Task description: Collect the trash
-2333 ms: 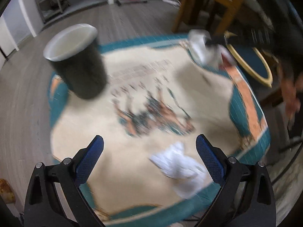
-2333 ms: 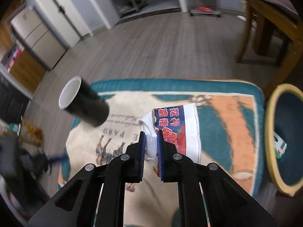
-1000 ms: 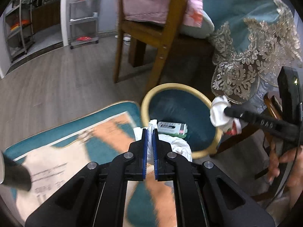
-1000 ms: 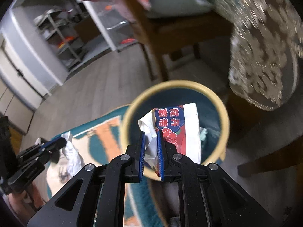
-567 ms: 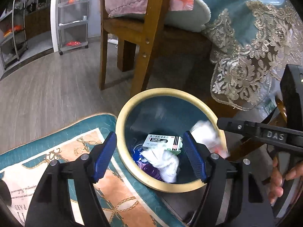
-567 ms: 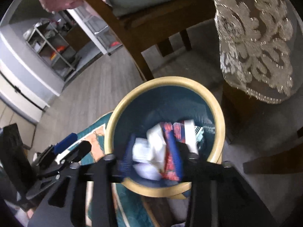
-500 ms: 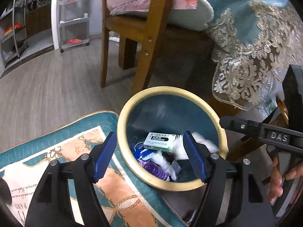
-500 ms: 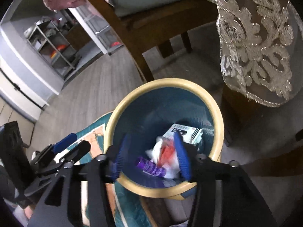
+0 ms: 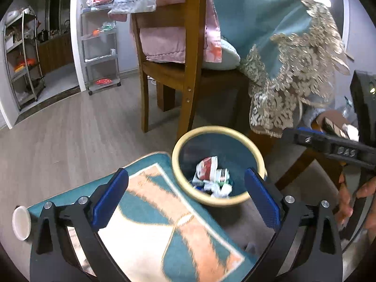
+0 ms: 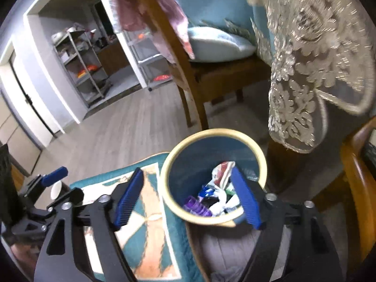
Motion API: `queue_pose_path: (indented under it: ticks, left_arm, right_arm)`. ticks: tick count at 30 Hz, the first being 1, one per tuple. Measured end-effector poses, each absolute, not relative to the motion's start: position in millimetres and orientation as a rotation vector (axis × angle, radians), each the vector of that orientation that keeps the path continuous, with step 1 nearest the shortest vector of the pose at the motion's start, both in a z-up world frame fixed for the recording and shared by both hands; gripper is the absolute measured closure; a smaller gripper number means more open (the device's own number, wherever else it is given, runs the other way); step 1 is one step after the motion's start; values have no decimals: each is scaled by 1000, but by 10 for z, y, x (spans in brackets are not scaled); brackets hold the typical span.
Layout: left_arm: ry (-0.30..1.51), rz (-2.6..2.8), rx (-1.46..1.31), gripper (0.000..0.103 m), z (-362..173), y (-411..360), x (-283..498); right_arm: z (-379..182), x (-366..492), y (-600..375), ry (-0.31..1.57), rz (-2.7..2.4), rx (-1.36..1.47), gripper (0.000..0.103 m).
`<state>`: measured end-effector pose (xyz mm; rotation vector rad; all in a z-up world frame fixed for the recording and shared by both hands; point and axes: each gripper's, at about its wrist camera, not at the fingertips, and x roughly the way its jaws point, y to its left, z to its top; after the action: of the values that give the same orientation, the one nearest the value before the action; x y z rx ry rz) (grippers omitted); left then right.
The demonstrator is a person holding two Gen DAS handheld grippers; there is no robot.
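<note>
left tool, right tool opening, empty; trash in bin.

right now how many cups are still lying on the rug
1. A white-rimmed cup lies at the rug's left edge, also seen past the left gripper in the right view. More may be hidden outside both views.

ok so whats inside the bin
Inside the bin: a red and white wrapper, crumpled white tissue, a purple item and a small box. Anything beneath the pile is covered.
</note>
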<state>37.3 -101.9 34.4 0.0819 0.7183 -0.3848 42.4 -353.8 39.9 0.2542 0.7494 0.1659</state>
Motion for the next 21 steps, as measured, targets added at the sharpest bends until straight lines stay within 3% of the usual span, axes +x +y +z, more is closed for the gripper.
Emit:
queue_pose_path:
  ticks: [2,5,12,21]
  left_arm:
    - [714,-371,120,6,385,-941,188]
    - [700,-330,181,6,422,-886,-42]
    - [677,-285,204,6,501,-790,-254]
    - [713,-258,65,6,521,-650,-205]
  right_arm:
    - [433,273,-3530,740,154,246,11]
    - [406,8,-3518,748,131,242,8]
    - [344,-237,-3386,798,91,276,5]
    - [382,-244,-3008,766,65,124,5]
